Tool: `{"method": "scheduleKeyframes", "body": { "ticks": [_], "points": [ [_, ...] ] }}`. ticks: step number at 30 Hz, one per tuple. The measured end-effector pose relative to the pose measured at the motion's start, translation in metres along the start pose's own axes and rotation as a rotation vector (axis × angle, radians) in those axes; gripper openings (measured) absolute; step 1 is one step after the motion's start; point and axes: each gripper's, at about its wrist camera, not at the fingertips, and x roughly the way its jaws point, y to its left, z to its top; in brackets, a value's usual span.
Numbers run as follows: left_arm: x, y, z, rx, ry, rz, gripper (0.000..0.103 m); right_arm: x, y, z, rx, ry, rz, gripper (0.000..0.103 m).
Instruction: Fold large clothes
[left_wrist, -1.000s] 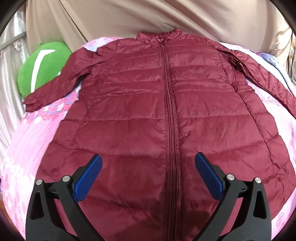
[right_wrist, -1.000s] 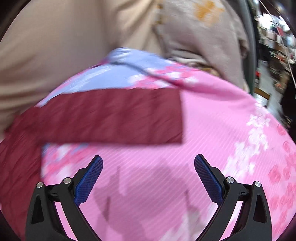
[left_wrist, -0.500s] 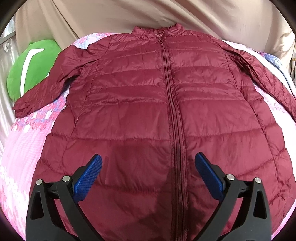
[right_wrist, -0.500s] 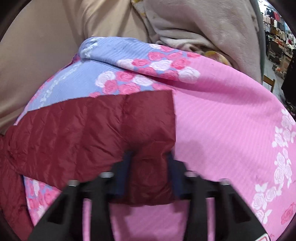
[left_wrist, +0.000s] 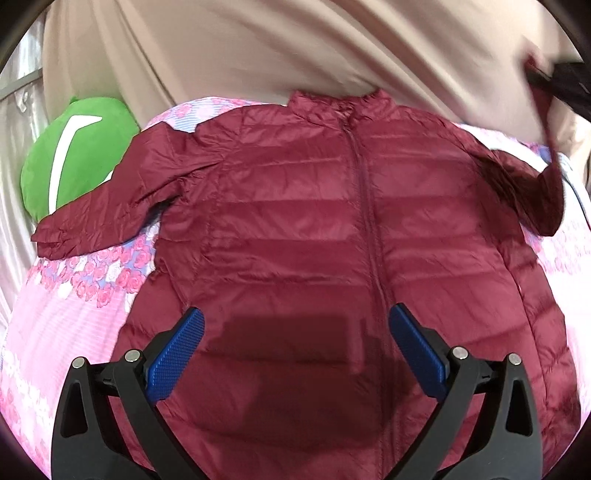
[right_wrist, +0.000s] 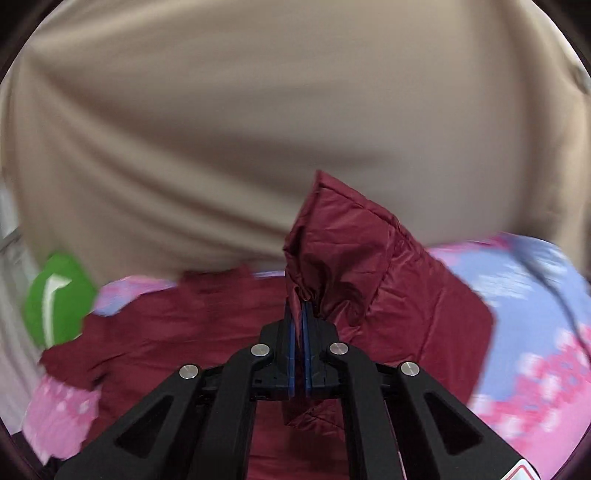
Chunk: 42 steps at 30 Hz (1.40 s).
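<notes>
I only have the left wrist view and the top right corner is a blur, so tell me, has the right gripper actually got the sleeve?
Observer: Yes. The right gripper is shut on the sleeve, cuff end pinched between the pads.
Operator: Is it lifted?
Observer: Yes, the sleeve stands up above the jacket body.
Operator: And the left gripper?
Observer: The left gripper is open, over the lower front of the jacket, holding nothing.
</notes>
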Motion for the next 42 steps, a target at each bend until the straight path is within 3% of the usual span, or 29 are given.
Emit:
{"method": "scheduleKeyframes", "body": {
  "ticks": [5,7,9,10,11,13,15,18,22,23,24,25,26,27,31,35,39,42],
  "points": [
    [0.012,0.027,0.006,-0.041,0.009,0.012,0.098,0.080,0.156,-0.054,-0.233,0.182,0.223,0.011],
    [0.018,0.038,0.005,-0.056,0.027,0.007,0.098,0.089,0.188,-0.077,-0.312,0.211,0.240,0.012],
    [0.025,0.051,0.004,-0.080,0.042,-0.020,0.098,0.074,0.209,-0.089,-0.358,0.184,0.287,0.020],
    [0.029,0.056,0.004,-0.091,0.047,-0.030,0.098,0.065,0.208,-0.089,-0.360,0.165,0.309,0.029],
    [0.034,0.062,0.005,-0.103,0.053,-0.049,0.098,0.048,0.203,-0.084,-0.351,0.120,0.320,0.040],
    [0.046,0.068,0.009,-0.122,0.069,-0.089,0.098,0.018,0.169,-0.071,-0.317,0.038,0.280,0.050],
    [0.064,0.074,0.018,-0.161,0.102,-0.157,0.098,0.007,0.134,-0.061,-0.264,0.010,0.221,0.055],
    [0.096,0.077,0.030,-0.226,0.164,-0.242,0.098,0.002,0.059,-0.059,-0.154,0.024,0.063,0.056],
    [0.121,0.070,0.047,-0.265,0.195,-0.298,0.092,0.007,-0.032,-0.084,-0.009,0.127,-0.069,0.057],
    [0.122,0.064,0.053,-0.244,0.188,-0.323,0.077,0.007,-0.047,-0.092,0.021,0.148,-0.079,0.057],
    [0.122,0.058,0.059,-0.223,0.189,-0.342,0.055,0.007,-0.058,-0.098,0.047,0.167,-0.079,0.057],
    [0.123,0.052,0.065,-0.196,0.193,-0.363,0.043,0.008,-0.066,-0.105,0.068,0.184,-0.074,0.057],
    [0.122,0.046,0.073,-0.163,0.201,-0.394,0.021,0.010,-0.074,-0.111,0.090,0.203,-0.061,0.057],
    [0.120,0.043,0.081,-0.143,0.199,-0.400,0.008,0.012,-0.077,-0.115,0.103,0.218,-0.045,0.057],
    [0.091,0.047,0.120,-0.089,0.055,-0.317,0.005,0.032,-0.076,-0.119,0.138,0.258,0.025,0.057],
    [0.066,0.072,0.162,-0.106,-0.089,-0.201,0.004,0.061,-0.077,-0.115,0.209,0.299,0.103,0.057],
    [0.094,0.085,0.166,-0.082,-0.097,-0.026,0.004,0.090,-0.076,-0.116,0.261,0.338,0.130,0.057],
    [0.139,0.094,0.151,-0.123,0.004,-0.005,0.001,0.100,-0.083,-0.115,0.313,0.327,0.124,0.057]
  ]
}}
